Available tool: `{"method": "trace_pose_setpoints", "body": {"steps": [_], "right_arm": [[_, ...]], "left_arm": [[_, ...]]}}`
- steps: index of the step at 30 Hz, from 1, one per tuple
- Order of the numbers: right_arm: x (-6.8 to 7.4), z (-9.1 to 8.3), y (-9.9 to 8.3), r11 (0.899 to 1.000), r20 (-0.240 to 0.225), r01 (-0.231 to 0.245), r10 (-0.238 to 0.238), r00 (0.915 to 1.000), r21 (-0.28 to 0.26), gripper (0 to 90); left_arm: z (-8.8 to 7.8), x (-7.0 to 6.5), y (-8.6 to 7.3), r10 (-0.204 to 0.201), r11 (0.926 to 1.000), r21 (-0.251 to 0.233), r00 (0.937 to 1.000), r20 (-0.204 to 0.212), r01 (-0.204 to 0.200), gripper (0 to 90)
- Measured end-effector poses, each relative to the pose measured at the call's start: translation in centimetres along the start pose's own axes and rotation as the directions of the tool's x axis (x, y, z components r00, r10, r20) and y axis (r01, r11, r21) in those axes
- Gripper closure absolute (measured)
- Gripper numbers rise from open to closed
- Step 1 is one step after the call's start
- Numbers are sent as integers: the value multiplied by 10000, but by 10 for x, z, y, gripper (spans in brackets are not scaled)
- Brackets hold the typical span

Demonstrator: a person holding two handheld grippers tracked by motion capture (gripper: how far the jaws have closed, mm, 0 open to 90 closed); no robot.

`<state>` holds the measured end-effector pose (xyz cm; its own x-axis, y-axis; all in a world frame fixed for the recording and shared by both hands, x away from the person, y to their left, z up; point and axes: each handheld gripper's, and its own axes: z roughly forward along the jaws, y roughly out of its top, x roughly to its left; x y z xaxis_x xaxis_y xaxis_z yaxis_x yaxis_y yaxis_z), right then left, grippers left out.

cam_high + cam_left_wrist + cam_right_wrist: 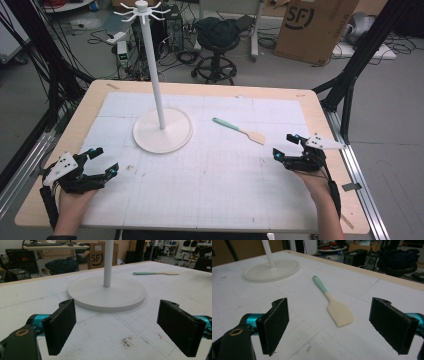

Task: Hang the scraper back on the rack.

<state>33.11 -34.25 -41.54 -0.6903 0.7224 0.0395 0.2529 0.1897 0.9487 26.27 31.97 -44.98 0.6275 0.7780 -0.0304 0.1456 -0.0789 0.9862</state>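
Observation:
A spatula (239,130) with a mint-green handle and a cream blade lies flat on the white mat (210,170), right of centre. It is also in the right gripper view, spatula (334,303), just beyond the jaws. My right gripper (286,146) stands open, a short way to the right of the blade and apart from it. A tall white stand (161,127) with a round base and hooks on top rises left of centre. My left gripper (105,161) rests open at the mat's left edge, facing the stand's base (107,293), nothing between its jaws.
The wooden table's edge (325,115) frames the mat. Behind the table on the floor are a black stool (217,45), a cardboard box (312,27) and many cables. Black frame posts (357,55) stand at both sides.

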Motion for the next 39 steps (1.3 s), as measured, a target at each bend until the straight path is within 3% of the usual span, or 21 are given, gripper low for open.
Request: {"method": "trace_pose_setpoints", "body": {"steps": [10, 14, 19, 25, 30, 33, 37, 39], "right_arm": [[-12, 49, 24, 9963, -276, 379, -359, 9990, 773, 156], [-14, 73, 29, 9913, -483, 661, -609, 9970, 1139, 169], [-17, 101, 34, 9826, -746, 701, -579, 9955, 1721, 178], [-17, 136, 37, 9606, -1060, 1107, -861, 9906, 2550, 264], [-18, 157, 32, 9327, -1362, 1508, -1113, 9844, 3275, 396], [-19, 165, 29, 9164, -1327, 1650, -1243, 9833, 3646, 482], [-22, 170, 26, 9021, -1355, 1696, -1252, 9828, 3969, 560], [-23, 171, 26, 8995, -1523, 1766, -1249, 9804, 3997, 604]], "left_arm": [[1, 0, 0, -6, 9999, 110, 10000, 23, 6, 162], [1, 0, 0, 34, 9999, 126, 10000, 36, -35, 162], [1, 0, 0, 36, 9999, 125, 10000, 43, -36, 162], [1, 0, 0, 42, 9999, 117, 10000, 59, -43, 162], [1, 0, 0, 43, 9999, 127, 10000, 41, -44, 159], [1, -1, 0, 55, 9999, 128, 10000, 40, -56, 159], [1, -1, 0, 108, 9998, 144, 9999, 40, -109, 159], [1, -1, 0, 125, 9998, 153, 9999, 36, -126, 159]]}}
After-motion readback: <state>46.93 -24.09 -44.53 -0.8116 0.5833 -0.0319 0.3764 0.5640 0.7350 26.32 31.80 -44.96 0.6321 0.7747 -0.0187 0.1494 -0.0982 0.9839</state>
